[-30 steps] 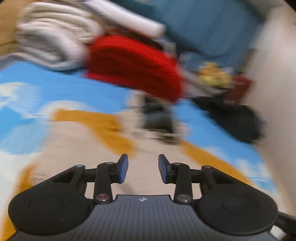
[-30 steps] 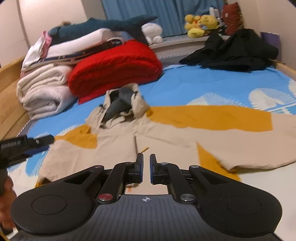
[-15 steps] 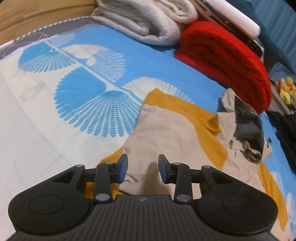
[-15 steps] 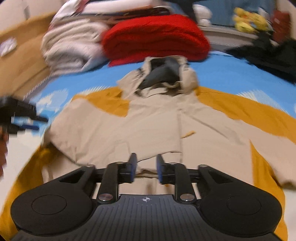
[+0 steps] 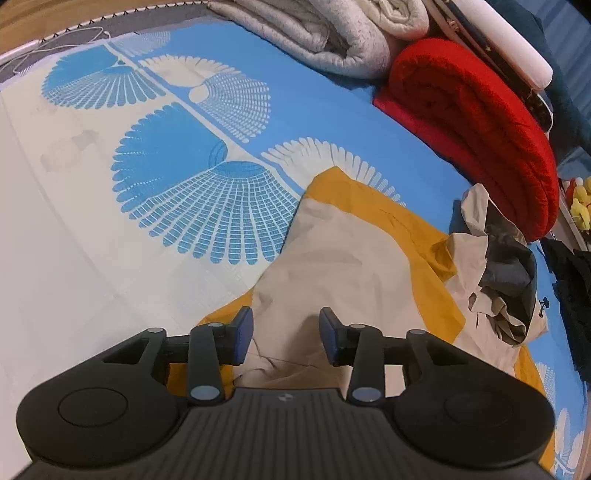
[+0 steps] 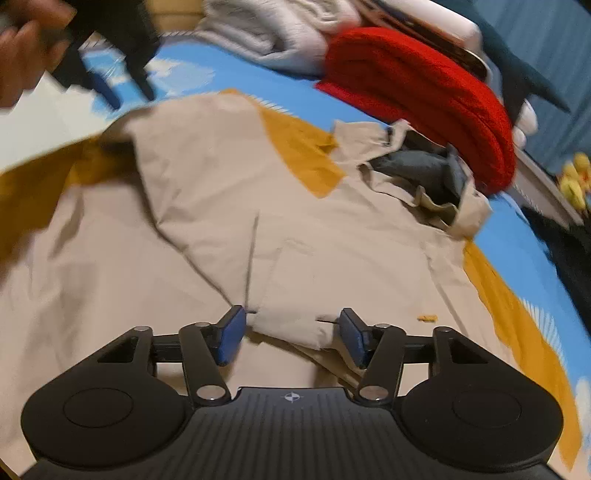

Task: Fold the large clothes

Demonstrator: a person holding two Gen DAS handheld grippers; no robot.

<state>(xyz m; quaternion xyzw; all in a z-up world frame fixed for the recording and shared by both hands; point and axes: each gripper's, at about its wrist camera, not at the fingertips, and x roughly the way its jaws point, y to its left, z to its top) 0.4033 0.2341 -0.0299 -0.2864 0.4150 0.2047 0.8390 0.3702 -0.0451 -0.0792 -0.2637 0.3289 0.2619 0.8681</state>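
1. The left tongs [image 5: 286,341] stand partly open over the jacket's folded left side; their jaws have just been opening a little, with tan cloth lying below the gap and neither pad pressing on it.
2. The right tongs [image 6: 291,334] stand wider; their jaws have just been opening, and the jacket's lower front hem lies under the gap, not gripped.
3. The jacket [image 6: 229,206], tan with mustard panels, lies spread front-up on the bed [image 5: 92,229], its grey-lined hood [image 6: 424,170] bunched at the far end.
4. In the right view the left tongs [image 6: 107,70], blurred, show at the jacket's far left corner, with a hand [image 6: 22,55] behind them.
5. Beyond the hood sits a folded red blanket [image 5: 476,133], touching or just beside it.
6. Pale grey folded bedding [image 5: 332,33] is stacked left of the blanket.
7. Dark clothes [image 5: 572,288] lie at the right edge.
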